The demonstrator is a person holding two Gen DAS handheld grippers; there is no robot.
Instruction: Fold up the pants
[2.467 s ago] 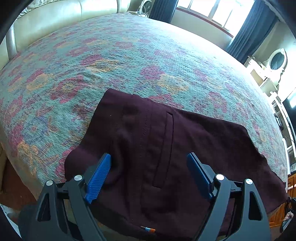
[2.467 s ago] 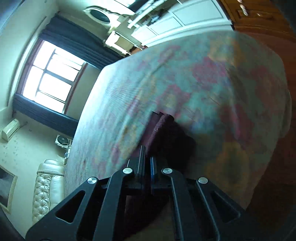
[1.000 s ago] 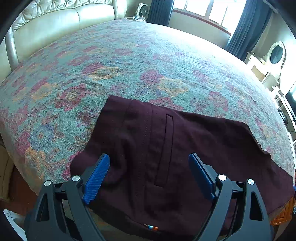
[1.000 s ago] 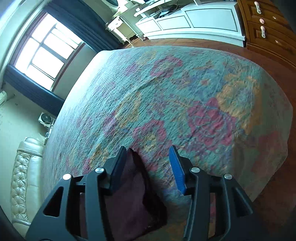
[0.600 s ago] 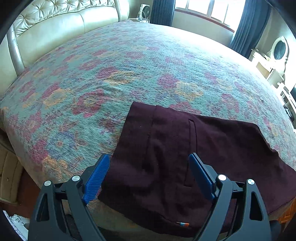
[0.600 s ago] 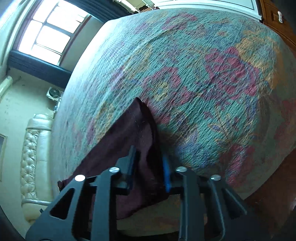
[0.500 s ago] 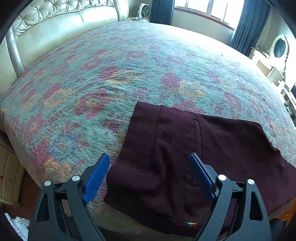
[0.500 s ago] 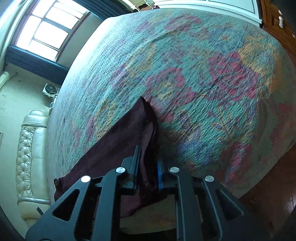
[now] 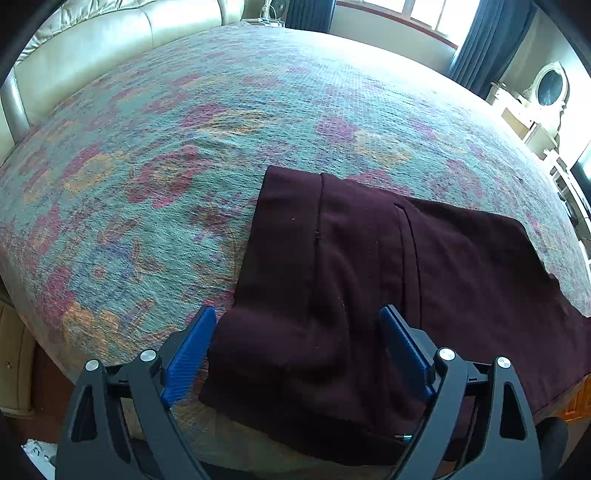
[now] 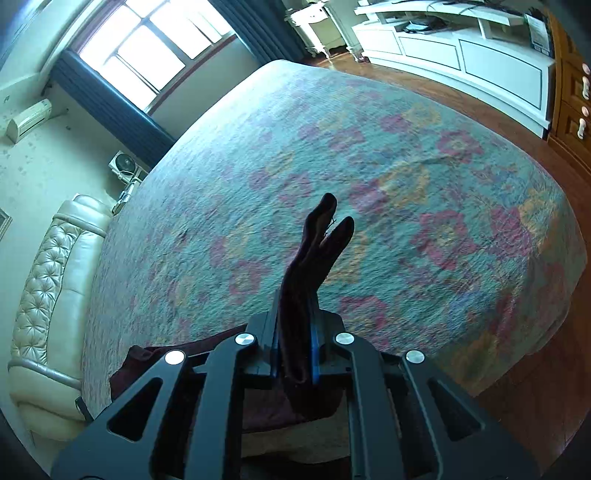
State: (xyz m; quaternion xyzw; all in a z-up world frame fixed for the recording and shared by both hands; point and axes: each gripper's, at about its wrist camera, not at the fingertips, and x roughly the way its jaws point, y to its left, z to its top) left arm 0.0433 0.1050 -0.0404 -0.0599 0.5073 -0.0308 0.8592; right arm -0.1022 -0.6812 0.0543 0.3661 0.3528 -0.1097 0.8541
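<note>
dark maroon pants lie flat near the bed edge. right gripper jaws clamp the cuff end, raised for folding; left gripper, jaws wide, straddles the waist, empty.

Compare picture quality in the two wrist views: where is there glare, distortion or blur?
Left wrist view: fisheye bulges the bed; window blown out; pants sharp. Right wrist view: same curvature, window glaring, bedspread softly blurred.
</note>
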